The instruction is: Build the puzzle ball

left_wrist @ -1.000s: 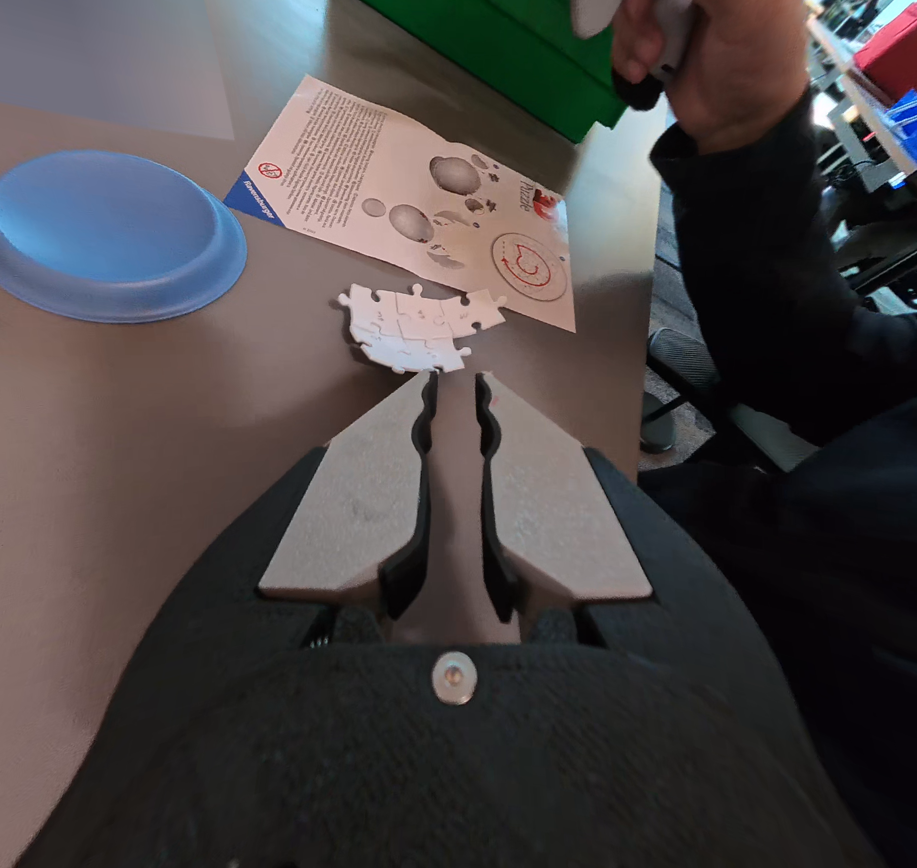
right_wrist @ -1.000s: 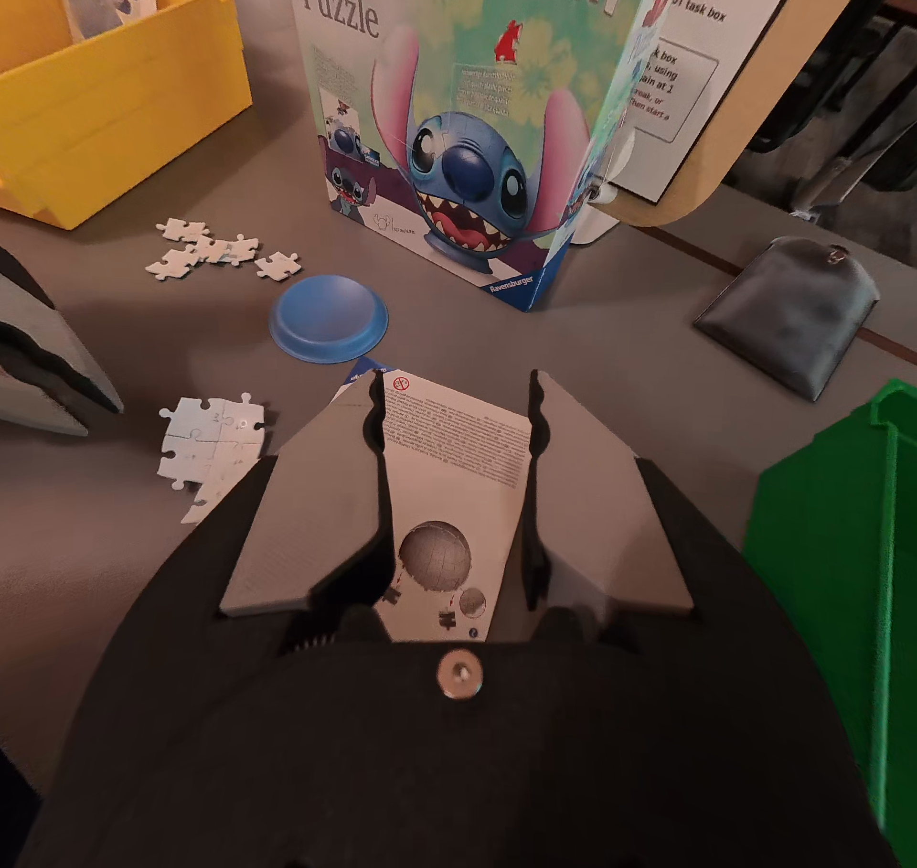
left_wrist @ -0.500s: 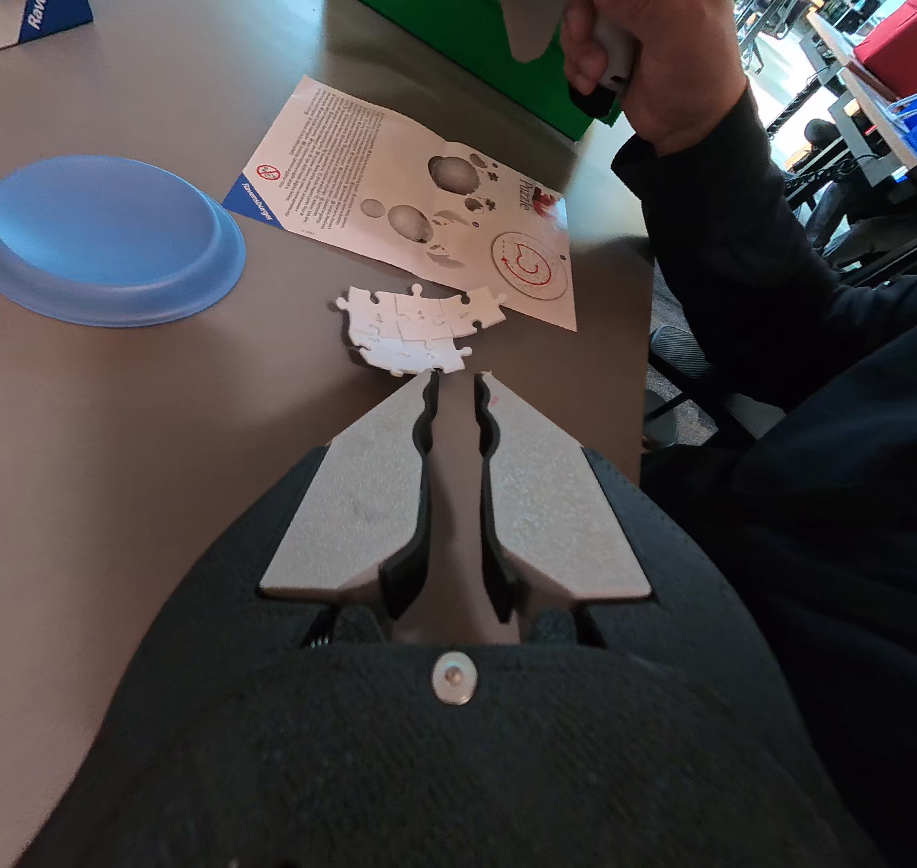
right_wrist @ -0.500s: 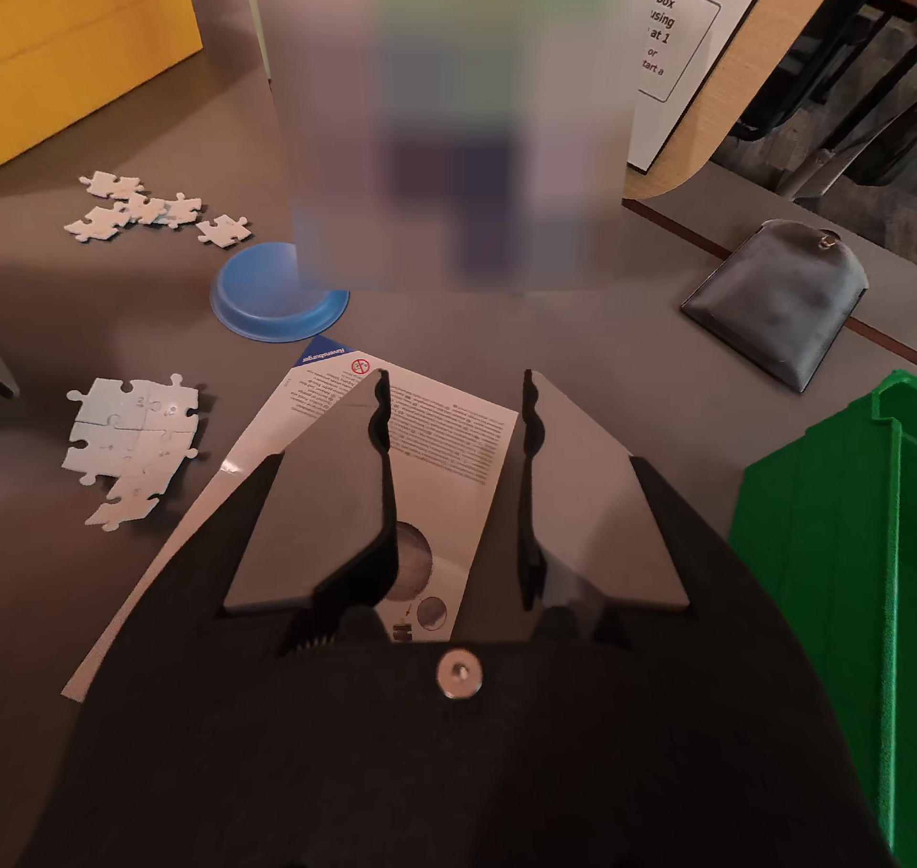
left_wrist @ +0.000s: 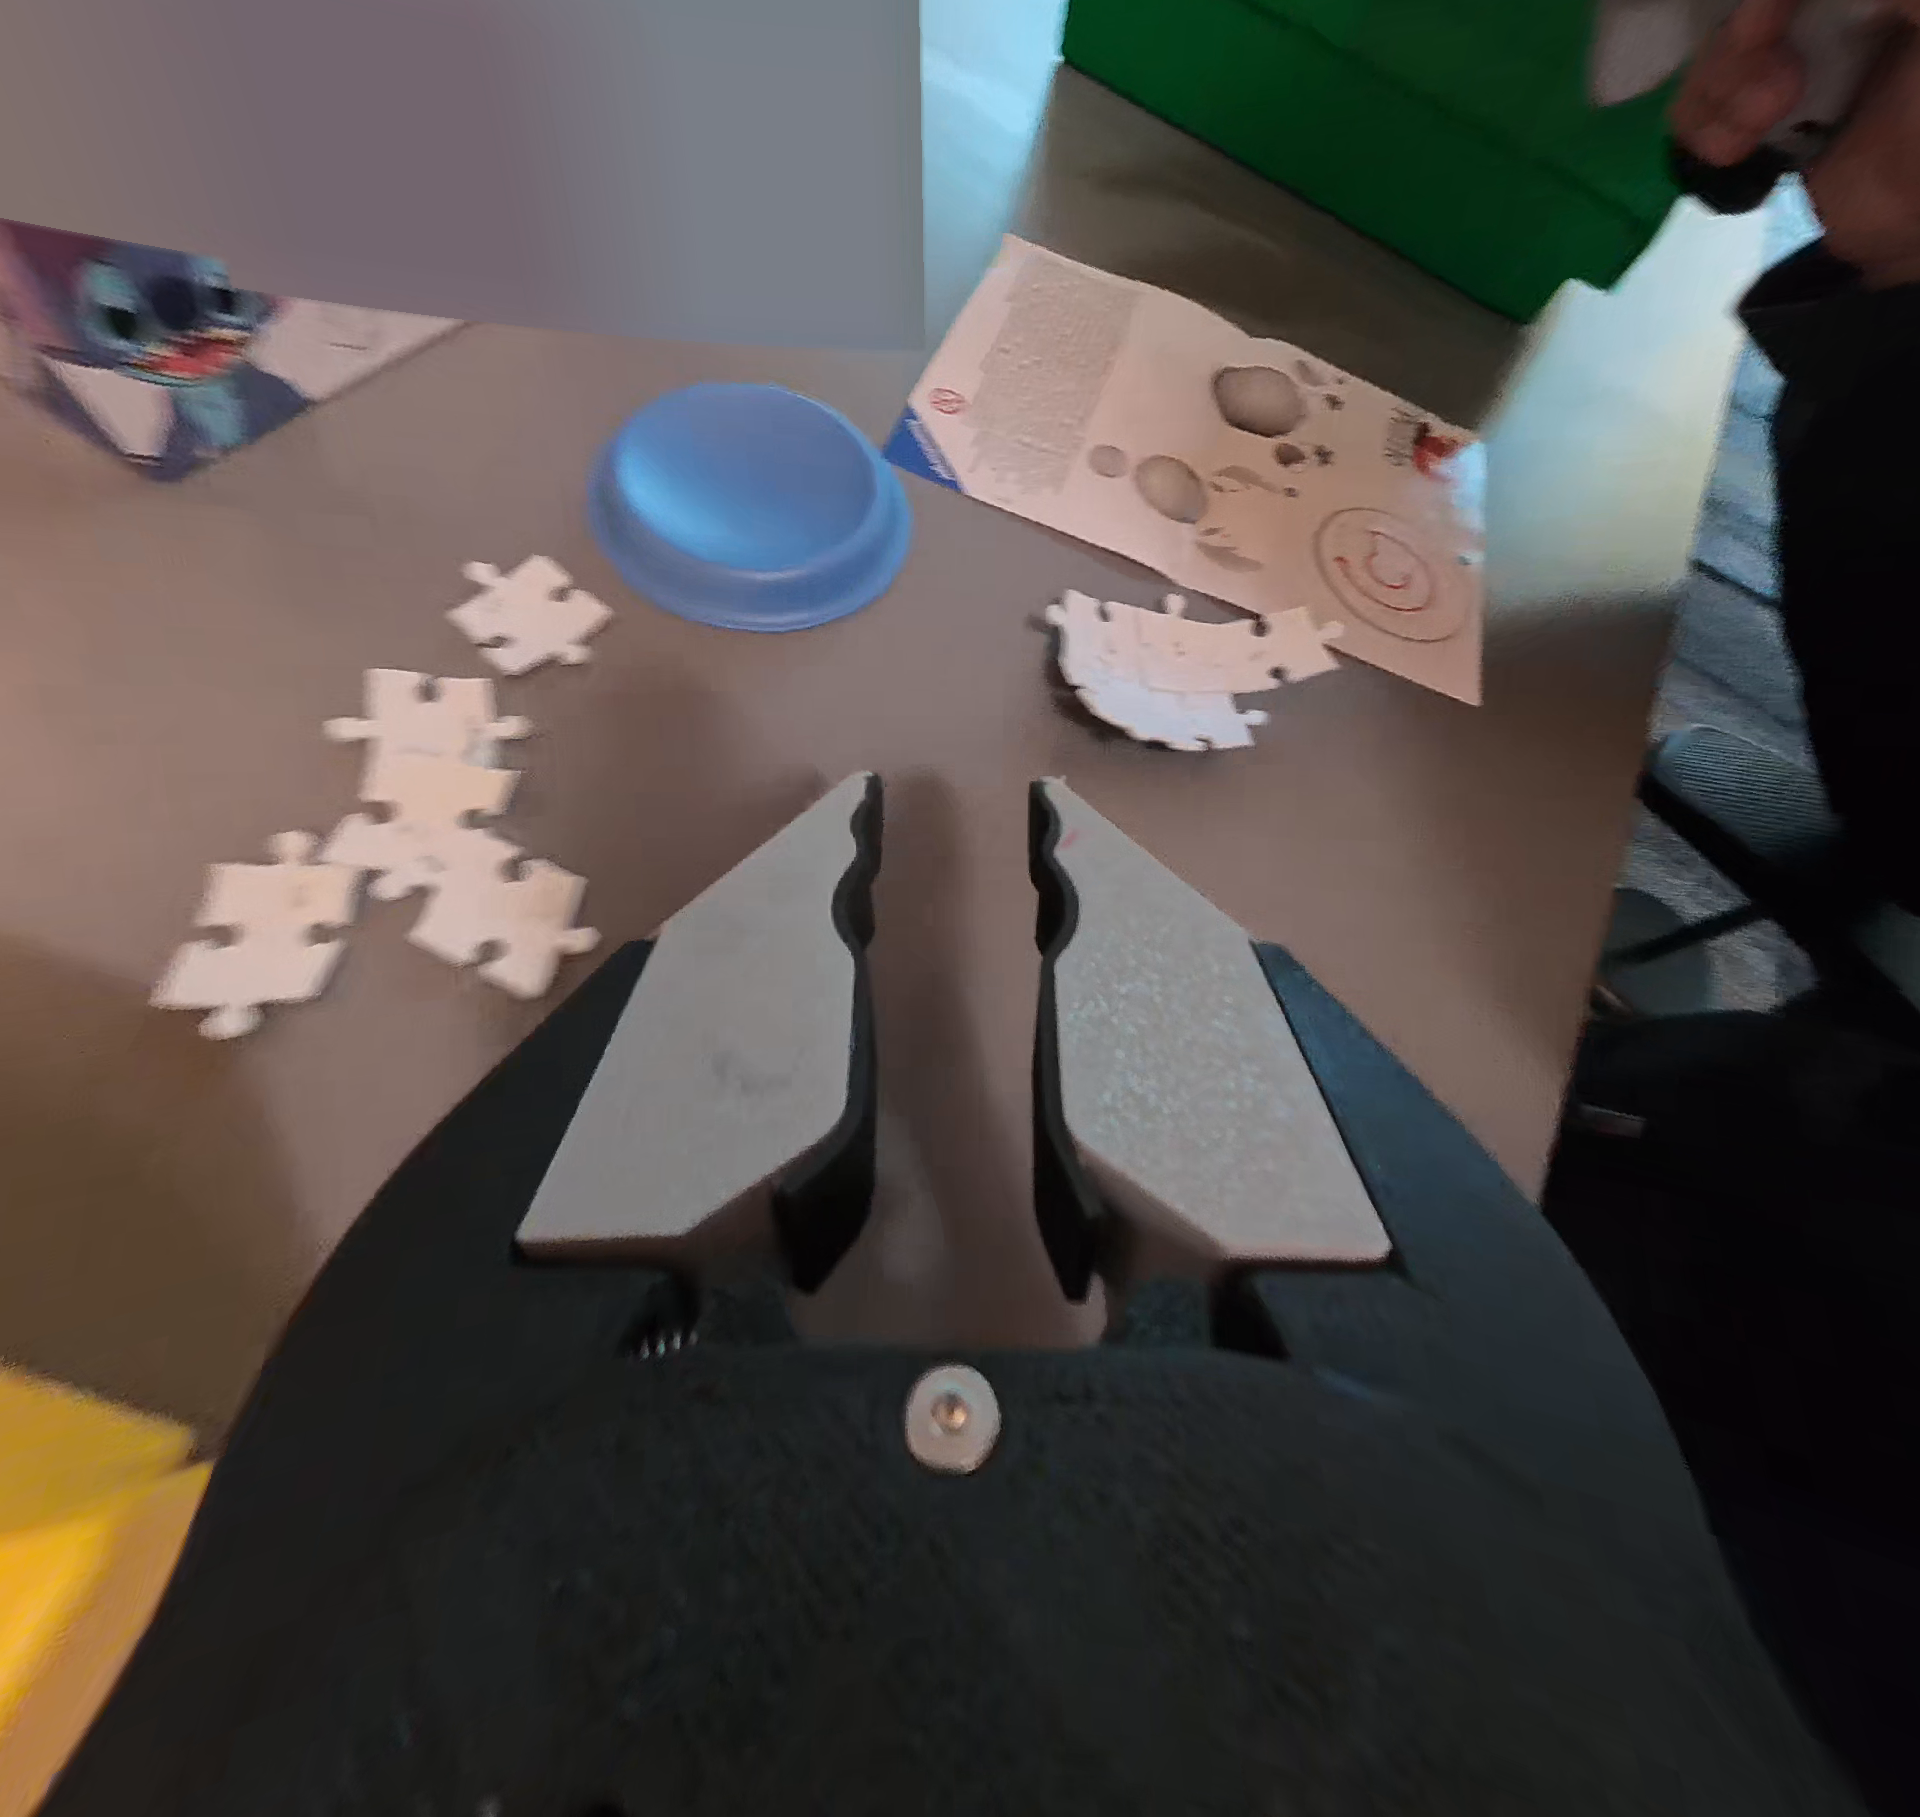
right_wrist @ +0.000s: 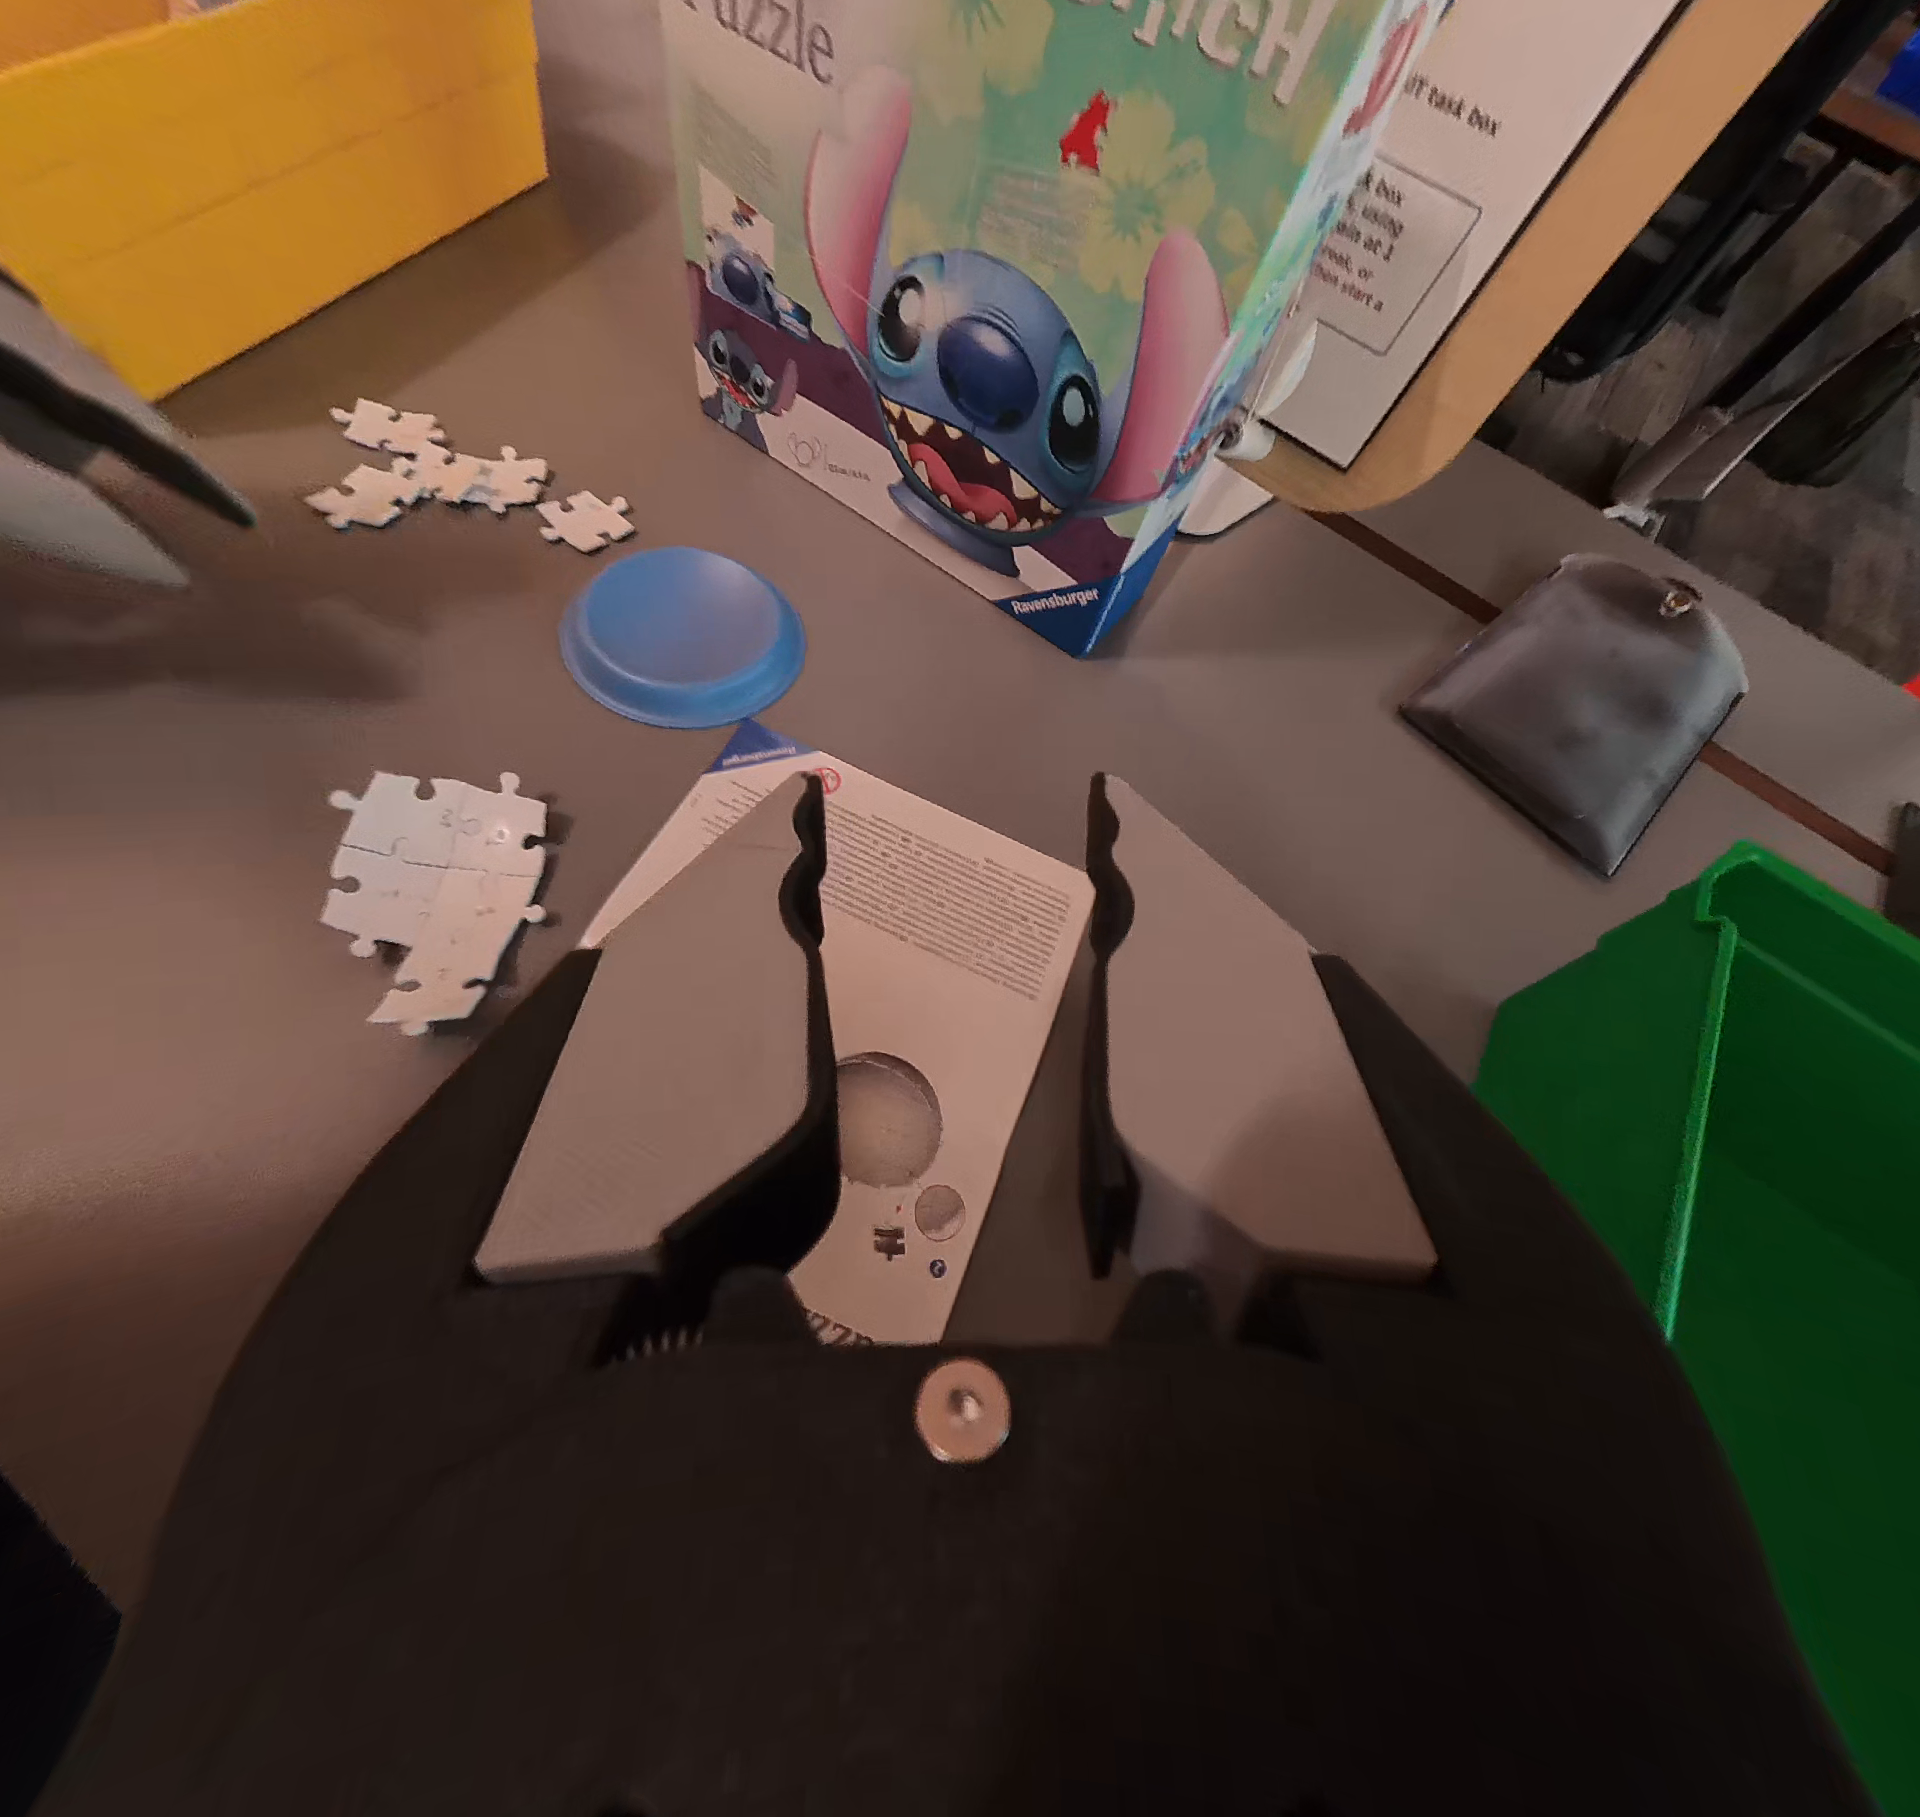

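Observation:
A joined curved patch of white puzzle pieces [left_wrist: 1174,671] lies on the grey table beside the instruction sheet [left_wrist: 1195,458]; it also shows in the right wrist view [right_wrist: 436,884]. Several loose white pieces [left_wrist: 405,811] lie to the left; they also show in the right wrist view [right_wrist: 468,474]. A blue round stand [left_wrist: 743,510] sits between them. My left gripper [left_wrist: 956,796] is open and empty, above bare table just short of the patch. My right gripper [right_wrist: 951,791] is open and empty above the instruction sheet [right_wrist: 935,946].
The puzzle box [right_wrist: 997,240] stands at the back. A yellow bin [right_wrist: 249,126] is at the far left, a green bin [right_wrist: 1766,1196] at the right. A dark pouch [right_wrist: 1590,697] lies right of the box. A person's sleeve [left_wrist: 1839,624] is at the table's right edge. My hands' fingertips stand some 25 cm from each other.
My left gripper has pulled back and swung left, bringing the loose pieces and the box into view, and its jaws have opened wider. My right gripper has drawn back slightly over the sheet.

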`<state>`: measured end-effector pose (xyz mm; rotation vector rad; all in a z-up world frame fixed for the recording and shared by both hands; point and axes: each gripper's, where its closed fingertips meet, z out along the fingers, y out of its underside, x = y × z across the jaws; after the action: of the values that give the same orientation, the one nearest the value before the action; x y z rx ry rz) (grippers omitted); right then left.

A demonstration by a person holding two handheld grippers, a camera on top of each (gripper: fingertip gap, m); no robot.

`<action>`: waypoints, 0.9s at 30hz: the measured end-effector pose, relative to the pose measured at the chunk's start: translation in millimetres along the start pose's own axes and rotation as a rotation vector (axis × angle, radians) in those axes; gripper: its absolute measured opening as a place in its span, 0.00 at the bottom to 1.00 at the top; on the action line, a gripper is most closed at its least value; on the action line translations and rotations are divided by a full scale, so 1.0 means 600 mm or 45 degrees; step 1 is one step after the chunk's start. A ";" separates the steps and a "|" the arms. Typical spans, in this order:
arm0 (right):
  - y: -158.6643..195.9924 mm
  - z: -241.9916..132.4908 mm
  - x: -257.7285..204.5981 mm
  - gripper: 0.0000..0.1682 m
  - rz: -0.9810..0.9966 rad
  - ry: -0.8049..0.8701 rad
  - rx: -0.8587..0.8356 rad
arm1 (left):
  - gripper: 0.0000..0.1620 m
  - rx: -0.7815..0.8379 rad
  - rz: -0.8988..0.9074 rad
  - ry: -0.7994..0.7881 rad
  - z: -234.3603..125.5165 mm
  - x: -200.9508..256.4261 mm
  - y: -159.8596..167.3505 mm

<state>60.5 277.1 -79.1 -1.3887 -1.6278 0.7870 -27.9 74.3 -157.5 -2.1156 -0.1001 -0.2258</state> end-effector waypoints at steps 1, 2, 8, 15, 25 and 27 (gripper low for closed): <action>-0.007 -0.005 -0.004 0.28 -0.008 -0.005 0.017 | 0.15 -0.011 0.017 -0.053 -0.011 -0.017 -0.007; -0.014 -0.009 -0.009 0.28 -0.015 -0.011 0.030 | 0.15 -0.036 0.033 -0.113 -0.021 -0.038 -0.013; -0.037 -0.042 -0.024 0.28 -0.082 0.025 0.060 | 0.19 -0.232 -0.009 -0.197 -0.042 -0.124 -0.042; -0.056 -0.078 -0.037 0.27 -0.066 0.032 0.127 | 0.18 -0.231 -0.092 -0.124 -0.028 -0.150 -0.061; -0.068 -0.108 -0.074 0.27 -0.088 0.033 0.146 | 0.13 -0.258 -0.068 -0.138 -0.033 -0.124 -0.069; -0.069 -0.113 -0.076 0.27 -0.102 0.052 0.144 | 0.13 -0.262 -0.038 -0.156 -0.027 -0.125 -0.076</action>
<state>103.9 220.8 -21.2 -1.2445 -1.5731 0.7870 -110.8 86.0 -126.5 -2.3335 -0.1881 -0.1285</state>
